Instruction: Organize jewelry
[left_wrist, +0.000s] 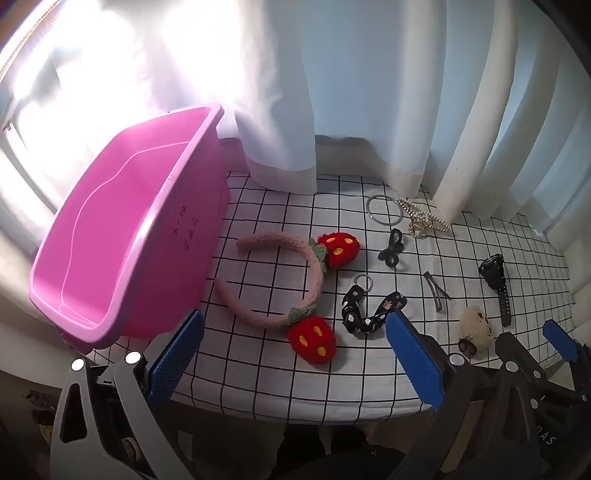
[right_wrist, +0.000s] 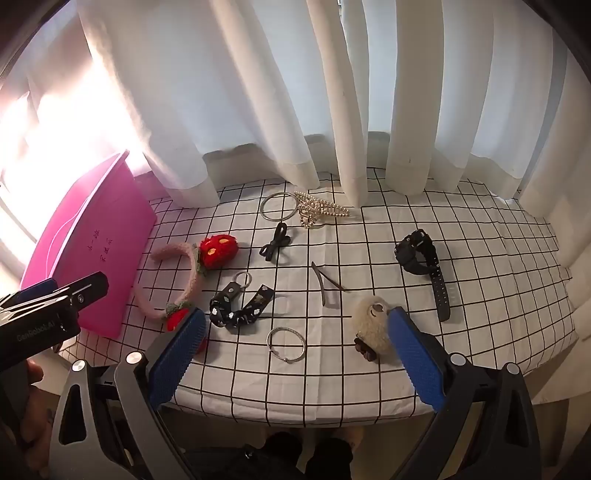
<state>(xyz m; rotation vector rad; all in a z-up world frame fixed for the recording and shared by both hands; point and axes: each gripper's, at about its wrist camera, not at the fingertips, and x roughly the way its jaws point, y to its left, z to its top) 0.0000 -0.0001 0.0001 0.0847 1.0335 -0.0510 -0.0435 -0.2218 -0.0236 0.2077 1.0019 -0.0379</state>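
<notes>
A pink bin stands empty at the table's left; it also shows in the right wrist view. A pink strawberry headband lies beside it. My left gripper is open and empty, near the front edge before the headband. My right gripper is open and empty, above a silver bracelet. A black strap keychain, a fluffy beige clip, a black watch, a hair pin, a black bow clip, a silver bangle and a pearl clip lie on the cloth.
The table has a white black-grid cloth. White curtains hang along its far edge and touch the cloth. The other gripper's body shows at the left in the right wrist view.
</notes>
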